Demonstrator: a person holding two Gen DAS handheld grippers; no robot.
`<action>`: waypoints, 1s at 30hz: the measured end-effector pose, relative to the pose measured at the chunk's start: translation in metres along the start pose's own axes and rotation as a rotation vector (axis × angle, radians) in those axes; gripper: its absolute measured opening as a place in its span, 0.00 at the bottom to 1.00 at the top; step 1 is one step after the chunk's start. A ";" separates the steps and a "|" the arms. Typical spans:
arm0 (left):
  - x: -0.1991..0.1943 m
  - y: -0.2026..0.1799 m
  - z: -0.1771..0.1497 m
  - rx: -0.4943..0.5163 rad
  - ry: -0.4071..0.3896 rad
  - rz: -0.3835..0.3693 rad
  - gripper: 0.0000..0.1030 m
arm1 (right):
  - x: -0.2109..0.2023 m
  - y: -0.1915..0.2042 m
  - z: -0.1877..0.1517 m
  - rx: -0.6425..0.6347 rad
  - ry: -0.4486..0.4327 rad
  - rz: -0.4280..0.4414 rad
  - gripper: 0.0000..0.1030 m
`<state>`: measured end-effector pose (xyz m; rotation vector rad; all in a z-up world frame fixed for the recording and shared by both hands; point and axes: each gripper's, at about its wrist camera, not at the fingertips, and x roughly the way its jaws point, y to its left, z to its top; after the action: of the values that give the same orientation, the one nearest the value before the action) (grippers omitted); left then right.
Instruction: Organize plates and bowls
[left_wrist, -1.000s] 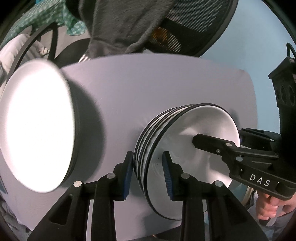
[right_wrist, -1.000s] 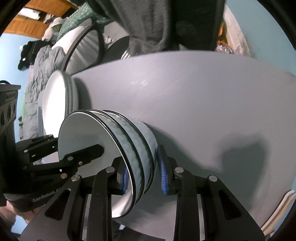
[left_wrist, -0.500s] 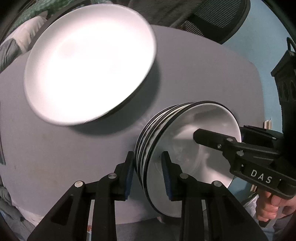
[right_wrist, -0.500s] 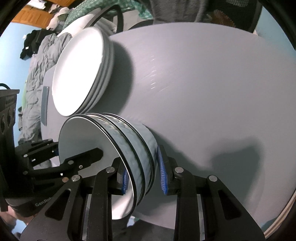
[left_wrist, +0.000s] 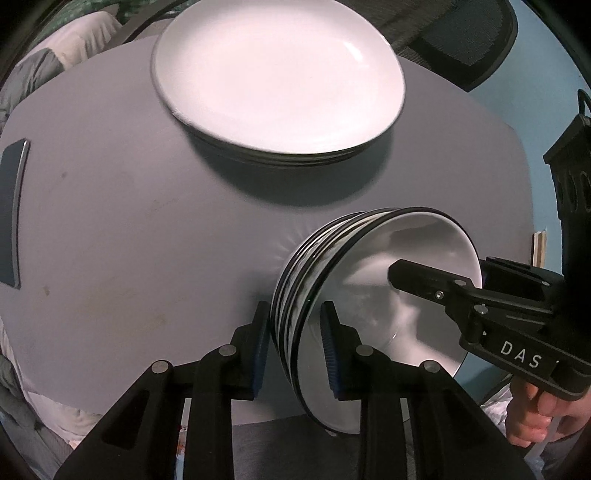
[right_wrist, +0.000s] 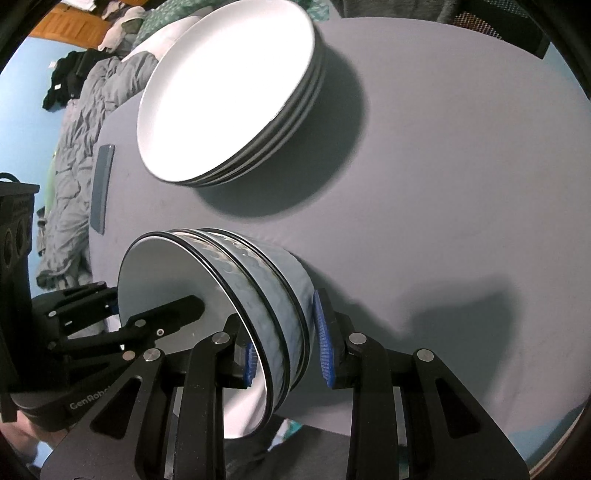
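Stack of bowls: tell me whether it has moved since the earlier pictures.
Yes. The stack of bowls, carried with both grippers on its walls, has travelled over the table to just in front of the stack of plates.

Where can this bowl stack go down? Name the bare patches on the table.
Bare table lies right of the plate stack and beyond the bowl stack. A second patch runs between the dark flat slab and the bowls. The far left is crowded: the plates, with the slab beside them.
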<state>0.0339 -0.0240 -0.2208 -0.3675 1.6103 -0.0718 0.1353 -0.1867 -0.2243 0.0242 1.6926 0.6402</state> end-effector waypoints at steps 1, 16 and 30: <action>0.001 0.002 0.001 -0.001 -0.001 0.000 0.26 | 0.001 0.003 -0.001 0.001 -0.001 0.000 0.27; 0.013 0.012 0.011 0.021 -0.005 -0.017 0.25 | 0.012 0.026 -0.017 0.045 -0.028 0.006 0.27; 0.020 0.019 -0.002 0.051 -0.002 -0.074 0.38 | 0.003 0.019 -0.045 0.158 -0.119 0.016 0.28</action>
<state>0.0279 -0.0118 -0.2447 -0.3874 1.5902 -0.1686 0.0872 -0.1876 -0.2155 0.1847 1.6252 0.5058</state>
